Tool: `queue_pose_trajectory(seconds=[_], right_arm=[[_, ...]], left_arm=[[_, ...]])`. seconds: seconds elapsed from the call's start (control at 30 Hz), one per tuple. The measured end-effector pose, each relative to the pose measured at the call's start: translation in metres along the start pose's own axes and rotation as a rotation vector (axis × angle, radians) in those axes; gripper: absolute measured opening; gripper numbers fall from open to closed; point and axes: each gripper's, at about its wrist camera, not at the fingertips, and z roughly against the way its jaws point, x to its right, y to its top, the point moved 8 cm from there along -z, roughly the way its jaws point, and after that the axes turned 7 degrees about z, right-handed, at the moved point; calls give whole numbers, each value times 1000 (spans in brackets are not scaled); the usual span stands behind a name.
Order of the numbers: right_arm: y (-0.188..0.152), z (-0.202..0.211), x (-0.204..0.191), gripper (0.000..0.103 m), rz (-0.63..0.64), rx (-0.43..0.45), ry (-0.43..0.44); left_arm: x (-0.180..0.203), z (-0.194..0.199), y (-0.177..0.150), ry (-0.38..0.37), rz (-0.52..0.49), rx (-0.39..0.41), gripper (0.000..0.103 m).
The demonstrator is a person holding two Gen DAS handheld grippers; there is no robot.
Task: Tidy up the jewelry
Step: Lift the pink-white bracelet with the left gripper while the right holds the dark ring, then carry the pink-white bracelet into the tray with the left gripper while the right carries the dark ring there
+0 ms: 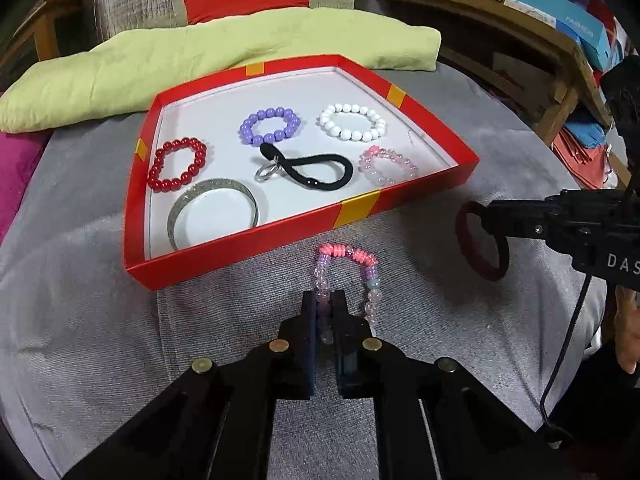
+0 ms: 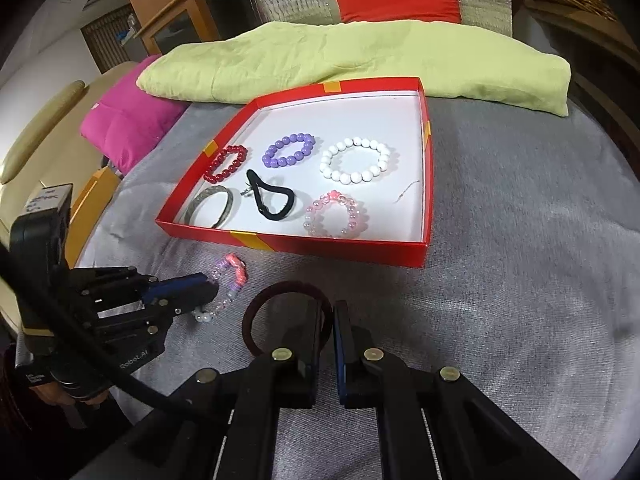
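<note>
Tray (image 1: 256, 236) lies straight ahead of both grippers.
Bracelet (image 1: 347, 252) is clamped by left gripper (image 1: 324, 304); hair tie (image 2: 286, 288) is pinched by right gripper (image 2: 333, 316).

Two black handheld grippers

The left gripper (image 1: 324, 300) and right gripper (image 2: 333, 314) have black linkage arms with brass-coloured round pins, and blue inner finger faces. White lettering marks each body. A black cable (image 1: 566, 344) trails from the right one; bare skin shows behind it.
</note>
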Motion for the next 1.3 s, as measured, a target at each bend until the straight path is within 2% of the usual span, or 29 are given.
queue_pose_trajectory(seconds=[0.37, 0.57, 0.9, 1.13, 1.3], right_arm=[[19, 22, -8, 6, -18, 118, 79], [38, 27, -9, 6, -51, 183, 90], [71, 8, 7, 6, -140, 195, 43], [99, -18, 22, 6, -233, 168, 23], [120, -43, 34, 6, -316, 144, 14]], left_arm=[[4, 64, 31, -118, 0, 178, 8], [-14, 82, 55, -122, 55, 263, 8], [-43, 65, 91, -89, 151, 287, 8], [-64, 39, 121, -50, 209, 293, 8], [-76, 24, 141, -71, 255, 280, 8]])
